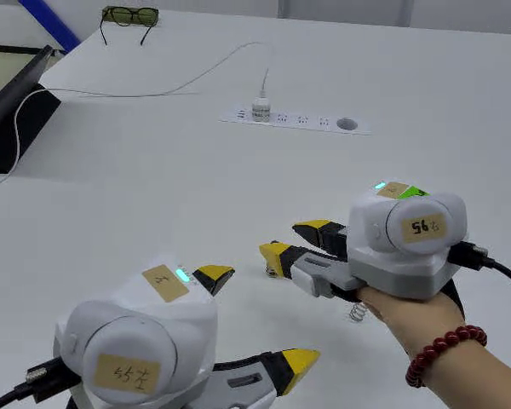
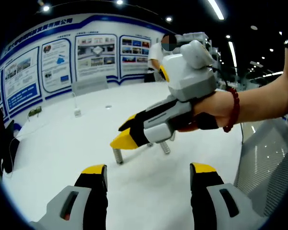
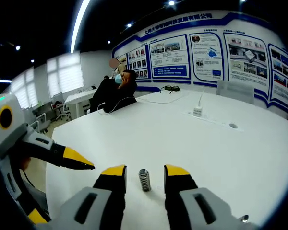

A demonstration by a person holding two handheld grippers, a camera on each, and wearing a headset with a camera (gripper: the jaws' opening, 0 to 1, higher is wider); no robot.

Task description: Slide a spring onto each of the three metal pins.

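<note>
Bright, even overhead light. Ceiling strip lights (image 3: 79,24) and spots glare in both gripper views. White table (image 1: 196,196) nearly washed out, shadows soft and faint. Fisheye bends wall posters (image 2: 53,62) toward the edges. Head view sharp.

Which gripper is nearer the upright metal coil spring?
Right. The right gripper has the upright metal coil spring at its open jaws; the left gripper sits farther back, apart.

The right tongs (image 3: 146,171) rise from 6 o'clock with their yellow-tipped jaws apart. A small spring (image 3: 144,180) stands upright on the white table (image 3: 182,139) between them, touching neither. The left tongs (image 3: 69,158) reach in from 9 o'clock. A charger (image 3: 198,111) sits toward 2 o'clock, and a person (image 3: 119,90) sits at 11 o'clock.
</note>
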